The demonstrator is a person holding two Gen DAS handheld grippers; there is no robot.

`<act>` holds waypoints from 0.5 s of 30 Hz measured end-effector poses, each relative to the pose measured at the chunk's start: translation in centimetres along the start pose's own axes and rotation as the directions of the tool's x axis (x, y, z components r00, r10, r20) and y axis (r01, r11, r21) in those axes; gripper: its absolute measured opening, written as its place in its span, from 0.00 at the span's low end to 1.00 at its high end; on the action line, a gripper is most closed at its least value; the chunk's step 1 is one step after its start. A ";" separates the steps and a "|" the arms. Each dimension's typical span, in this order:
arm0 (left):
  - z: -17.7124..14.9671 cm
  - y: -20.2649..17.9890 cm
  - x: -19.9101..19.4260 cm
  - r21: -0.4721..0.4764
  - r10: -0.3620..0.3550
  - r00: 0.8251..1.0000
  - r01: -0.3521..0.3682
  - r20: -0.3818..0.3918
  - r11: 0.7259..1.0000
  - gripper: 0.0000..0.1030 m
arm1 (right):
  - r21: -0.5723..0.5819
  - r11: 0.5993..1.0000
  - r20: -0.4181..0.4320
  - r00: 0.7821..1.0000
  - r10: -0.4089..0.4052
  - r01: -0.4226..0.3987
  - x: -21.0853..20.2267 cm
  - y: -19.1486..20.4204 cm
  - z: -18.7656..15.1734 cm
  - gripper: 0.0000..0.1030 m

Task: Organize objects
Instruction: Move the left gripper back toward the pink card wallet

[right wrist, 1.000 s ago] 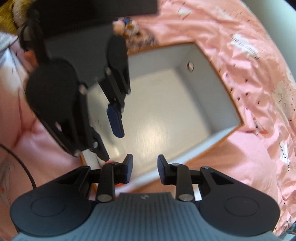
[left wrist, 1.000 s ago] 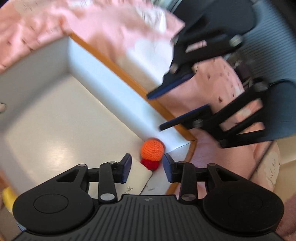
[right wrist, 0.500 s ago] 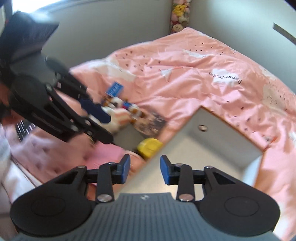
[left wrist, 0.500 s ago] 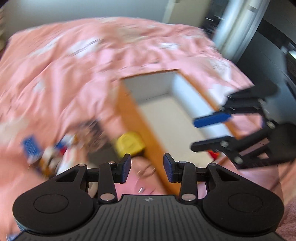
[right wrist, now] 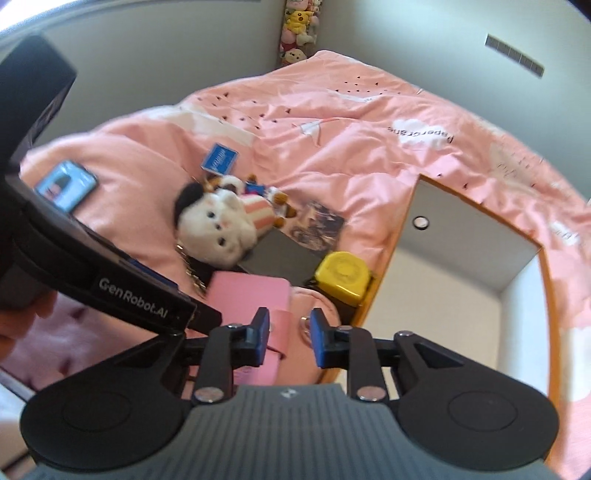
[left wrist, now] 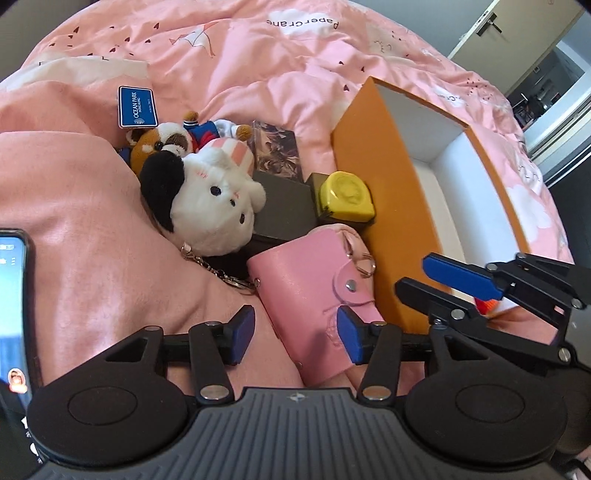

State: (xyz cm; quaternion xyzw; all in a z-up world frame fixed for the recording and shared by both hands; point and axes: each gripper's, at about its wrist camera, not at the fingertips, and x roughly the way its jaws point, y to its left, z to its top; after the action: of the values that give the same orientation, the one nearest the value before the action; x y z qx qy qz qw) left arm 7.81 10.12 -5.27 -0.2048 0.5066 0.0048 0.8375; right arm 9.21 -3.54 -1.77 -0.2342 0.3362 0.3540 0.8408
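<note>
An orange box (left wrist: 384, 192) with a white inside (right wrist: 443, 295) lies open on the pink bed. Beside it lie a pink wallet (left wrist: 314, 295), a yellow tape measure (left wrist: 345, 197), a white plush (left wrist: 214, 206), a brown plush (left wrist: 159, 142), a dark flat box (left wrist: 284, 206), a photo card (left wrist: 277, 149) and a blue card (left wrist: 137, 107). My left gripper (left wrist: 295, 338) is open, low over the wallet's near end. My right gripper (right wrist: 288, 341) is open above the wallet (right wrist: 251, 302) and the box's near corner; it also shows in the left wrist view (left wrist: 436, 278). A bit of orange toy (left wrist: 487, 304) shows behind it.
A phone (left wrist: 13, 295) with a lit screen lies at the left on the bed. The pink duvet (left wrist: 295, 48) spreads behind everything. A doorway (left wrist: 546, 74) is at the far right, and plush toys (right wrist: 299, 33) hang in the room's far corner.
Both grippers have swung away from inside the box, where the orange toy lay, to the pile of objects left of it. The left one has come down over the pink wallet.
</note>
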 end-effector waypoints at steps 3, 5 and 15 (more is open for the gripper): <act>0.5 0.4 1.2 -0.019 -0.007 1.000 0.007 -0.008 1.000 0.65 | -0.055 0.997 0.025 0.998 -0.054 0.055 -1.4 0.8 -0.9 0.22; 0.5 0.7 1.8 -0.043 -0.012 1.000 0.011 -0.010 0.999 0.69 | -0.074 0.994 0.045 0.996 -0.081 0.084 -1.5 0.6 -0.9 0.22; 0.5 0.7 3.4 -0.037 -0.028 0.999 0.028 -0.021 0.999 0.87 | -0.031 0.995 0.030 0.995 -0.098 0.098 -1.8 -2.9 -1.0 0.21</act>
State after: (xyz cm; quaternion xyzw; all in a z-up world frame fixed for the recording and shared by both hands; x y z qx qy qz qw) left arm 9.73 10.24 -8.25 -0.2275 0.5124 0.0003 0.8281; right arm 10.01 -6.83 -0.70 -0.2588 0.3064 0.3210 0.8580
